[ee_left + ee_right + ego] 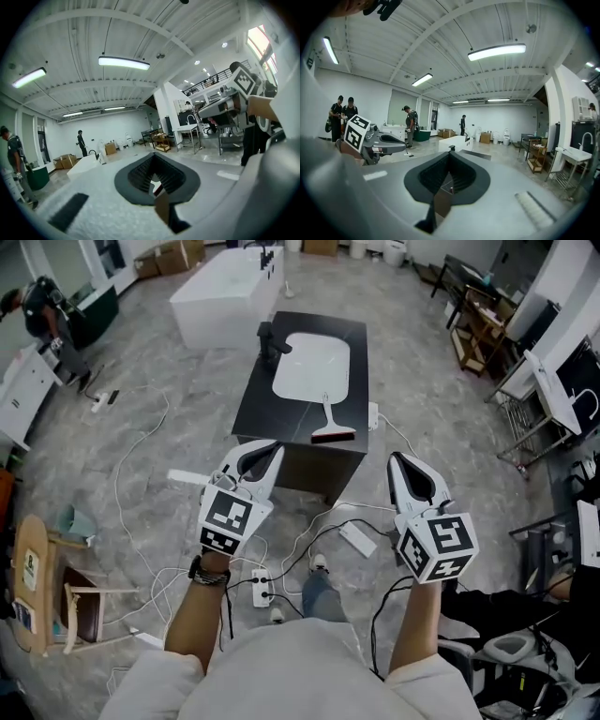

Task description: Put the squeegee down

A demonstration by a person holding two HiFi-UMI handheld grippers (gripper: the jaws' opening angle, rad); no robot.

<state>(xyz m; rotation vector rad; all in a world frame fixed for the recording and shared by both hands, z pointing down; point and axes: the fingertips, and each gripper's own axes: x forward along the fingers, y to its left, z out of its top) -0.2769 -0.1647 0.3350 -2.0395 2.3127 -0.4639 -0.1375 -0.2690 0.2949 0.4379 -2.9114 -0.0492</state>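
Observation:
The squeegee, with a white handle and a red and black blade, lies flat on the black vanity counter beside the white basin. Neither gripper touches it. My left gripper is raised in front of the counter's near edge with its jaws shut and nothing in them. My right gripper hangs level with it to the right, off the counter's corner, jaws together and empty. In the left gripper view the shut jaws point across the room, and the right gripper shows at the right.
A black faucet stands at the basin's left. A white bathtub sits behind the vanity. Cables and power strips cover the floor by my feet. A wooden chair is at the left, and shelving at the right.

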